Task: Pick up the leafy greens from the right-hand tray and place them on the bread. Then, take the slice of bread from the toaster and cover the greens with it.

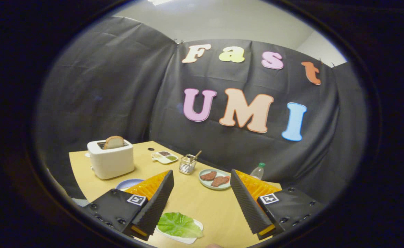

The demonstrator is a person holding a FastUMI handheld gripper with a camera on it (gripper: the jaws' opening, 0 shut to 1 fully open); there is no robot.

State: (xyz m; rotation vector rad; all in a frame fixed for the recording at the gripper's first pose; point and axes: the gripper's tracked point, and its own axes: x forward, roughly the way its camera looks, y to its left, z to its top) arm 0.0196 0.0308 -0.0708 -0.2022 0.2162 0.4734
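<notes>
We see the toaster [110, 162] near the table's [195, 203] left edge, a bread slice [114, 142] upright in its slot. Bare tabletop runs ahead of our gripper [202, 186], jaws wide, holding nothing. The greens [178, 224] lie between the fingers on a white tray [184, 238], seemingly lengthwise left-right.

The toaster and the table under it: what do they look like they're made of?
The toaster looks like smooth white plastic or painted metal: an even, slightly glossy shell with rounded corners; which one is unclear. A bread slice stands in its slot. The table looks like pale wood or wood-look laminate, matte and uniform, no grain visible. The claw hangs open above it, fingers holding nothing.
</notes>
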